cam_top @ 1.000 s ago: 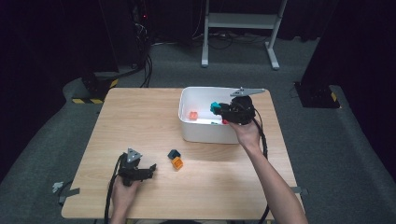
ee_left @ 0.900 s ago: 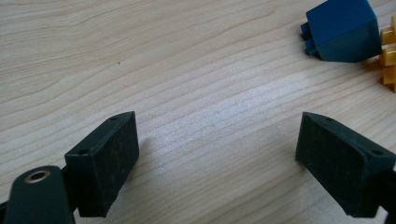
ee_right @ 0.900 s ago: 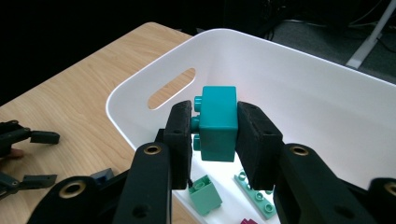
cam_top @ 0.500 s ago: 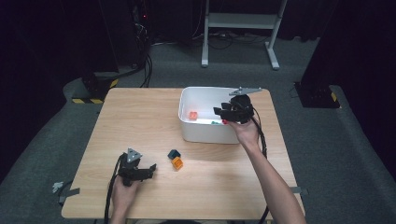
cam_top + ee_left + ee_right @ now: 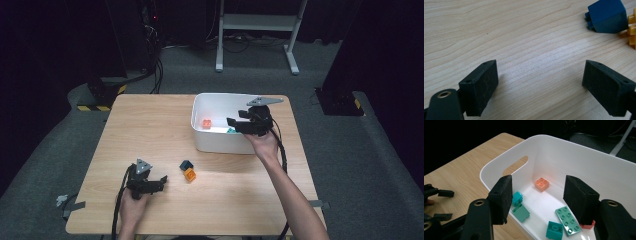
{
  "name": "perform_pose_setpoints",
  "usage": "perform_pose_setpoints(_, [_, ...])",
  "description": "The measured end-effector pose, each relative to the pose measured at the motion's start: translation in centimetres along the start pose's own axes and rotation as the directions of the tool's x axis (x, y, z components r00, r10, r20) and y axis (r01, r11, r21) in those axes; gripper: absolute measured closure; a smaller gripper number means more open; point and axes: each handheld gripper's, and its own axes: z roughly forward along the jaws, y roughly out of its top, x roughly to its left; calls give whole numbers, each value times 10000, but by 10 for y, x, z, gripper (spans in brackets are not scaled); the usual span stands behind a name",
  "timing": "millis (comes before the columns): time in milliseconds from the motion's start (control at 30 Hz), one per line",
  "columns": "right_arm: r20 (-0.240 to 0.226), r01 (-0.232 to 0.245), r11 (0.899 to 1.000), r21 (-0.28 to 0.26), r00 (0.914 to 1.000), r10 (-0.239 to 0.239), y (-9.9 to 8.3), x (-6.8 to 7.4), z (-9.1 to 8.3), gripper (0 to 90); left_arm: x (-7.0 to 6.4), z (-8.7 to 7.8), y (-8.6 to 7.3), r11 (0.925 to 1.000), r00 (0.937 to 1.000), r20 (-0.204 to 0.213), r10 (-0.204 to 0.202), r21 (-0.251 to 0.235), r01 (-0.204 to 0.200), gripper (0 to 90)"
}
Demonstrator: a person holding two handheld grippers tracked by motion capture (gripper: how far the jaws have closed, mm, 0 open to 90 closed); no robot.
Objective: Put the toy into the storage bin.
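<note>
Most of the sorting looks done: several bricks already lie in the white bin [image 5: 220, 142] right of the frame's centre, where the right gripper [image 5: 235, 123] hangs with its fingers released and empty. Two are left, a blue brick [image 5: 186, 165] and an orange brick [image 5: 190, 174], touching on the desk [image 5: 150, 130] at lower centre. The left gripper [image 5: 161, 181], fingers also released, rests just left of them, and nothing blocks the way.

A black-and-yellow striped floor block [image 5: 95, 106] sat beyond the wooden table [image 5: 150, 130], near a white metal stand [image 5: 257, 22] and cables [image 5: 157, 70].
</note>
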Motion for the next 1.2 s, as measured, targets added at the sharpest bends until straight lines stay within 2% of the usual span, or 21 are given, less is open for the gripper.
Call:
perform_pose_setpoints(467, [-383,457,9980,-427,9981,-473,2,23,-13,388,0,0,0,10000,10000,5,0,5,0,131])
perform_pose_setpoints(767, [-718,712,9968,-360,9947,-736,-6,36,-13,396,0,0,0,10000,10000,5,0,4,0,131])
perform_pose_setpoints(1200, [-958,778,9945,-699,9918,-843,-22,50,-18,411,0,0,0,10000,10000,4,4,5,-4,131])
